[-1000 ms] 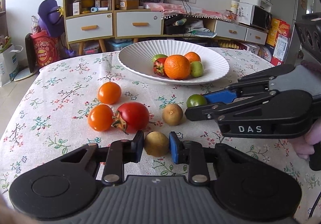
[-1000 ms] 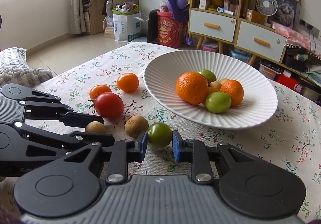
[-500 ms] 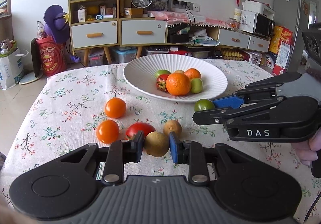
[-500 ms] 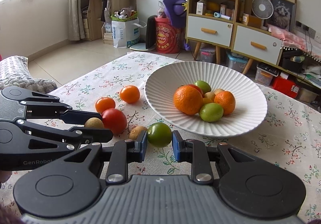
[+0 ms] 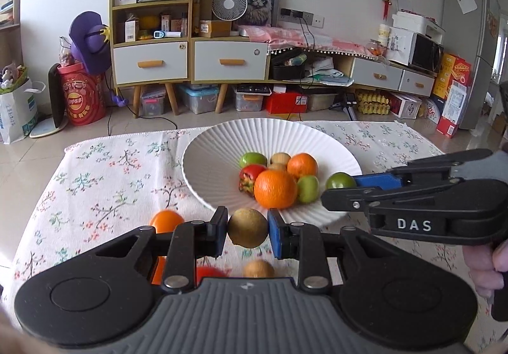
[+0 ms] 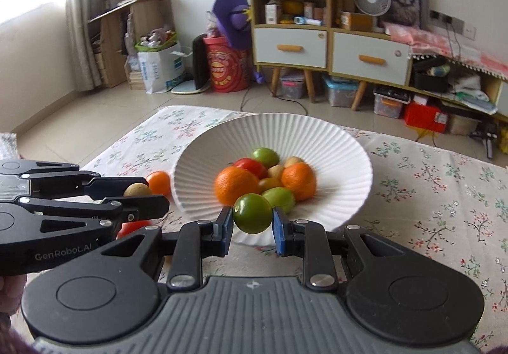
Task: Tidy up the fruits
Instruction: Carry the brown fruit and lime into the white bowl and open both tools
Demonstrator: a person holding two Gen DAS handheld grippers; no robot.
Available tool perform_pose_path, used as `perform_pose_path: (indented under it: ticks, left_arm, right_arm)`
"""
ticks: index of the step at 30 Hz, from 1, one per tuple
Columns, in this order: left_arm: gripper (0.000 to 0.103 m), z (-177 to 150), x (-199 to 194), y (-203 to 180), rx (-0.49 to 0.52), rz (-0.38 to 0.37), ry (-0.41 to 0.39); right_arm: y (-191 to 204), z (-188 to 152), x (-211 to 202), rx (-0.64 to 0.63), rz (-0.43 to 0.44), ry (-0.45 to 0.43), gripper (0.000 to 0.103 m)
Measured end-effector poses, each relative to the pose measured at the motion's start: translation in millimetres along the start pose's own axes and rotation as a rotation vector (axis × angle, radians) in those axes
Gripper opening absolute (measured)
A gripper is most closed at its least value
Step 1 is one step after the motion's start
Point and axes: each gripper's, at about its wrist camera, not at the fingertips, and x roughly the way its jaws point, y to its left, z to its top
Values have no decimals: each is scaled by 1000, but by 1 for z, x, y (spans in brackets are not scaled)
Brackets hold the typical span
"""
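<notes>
My left gripper (image 5: 248,228) is shut on a brown round fruit (image 5: 248,228), held in the air near the front rim of the white ribbed plate (image 5: 216,144). My right gripper (image 6: 252,218) is shut on a green round fruit (image 6: 252,213), raised over the plate's (image 6: 333,138) near rim. The plate holds a large orange (image 5: 275,189), a smaller orange (image 5: 302,165), a red tomato (image 5: 250,174), green fruits and brown fruits. The right gripper with its green fruit (image 5: 340,181) shows at the right of the left wrist view. The left gripper (image 6: 139,195) shows at the left of the right wrist view.
On the floral tablecloth (image 5: 104,176) below my left gripper lie an orange fruit (image 5: 166,220), a red tomato (image 5: 211,271) and a brown fruit (image 5: 258,268), partly hidden. Cabinets, boxes and a red bucket stand on the floor beyond the table's far edge.
Both grippers have lifted their fruits off the table and moved up and forward toward the plate. The loose fruits on the cloth now sit below and behind the fingers.
</notes>
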Motion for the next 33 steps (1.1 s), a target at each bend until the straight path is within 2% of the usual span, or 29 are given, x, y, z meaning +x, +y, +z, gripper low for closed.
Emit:
perform_pose_path:
  ticks: [4,9,13,20,27,30,33]
  left_arm:
    - [22,11,16,4,-49,31,7]
    - [22,25,36,13,-162,45,36]
    - [22,30,49,16,-225,71,34]
    - [22,28,61,16,-245,90,24]
    - [22,30,66,16,-229,72,7]
    - [25,31,65,15,-221,81,0]
    - [33,34,62,15,-214,94,-4]
  right_arm:
    - [-17,8,7,79,-35,5,24]
    - [-36,12,20,185,-70,31,24]
    - [-47,15,28,215,-68,36,24]
    - [-52,14,31,209,-38,33,24]
    - [-53,13,31,206,-6,32,26]
    - [-53,13,29,209,-5,30,29]
    - [-50,14,27,200,-7,28,34]
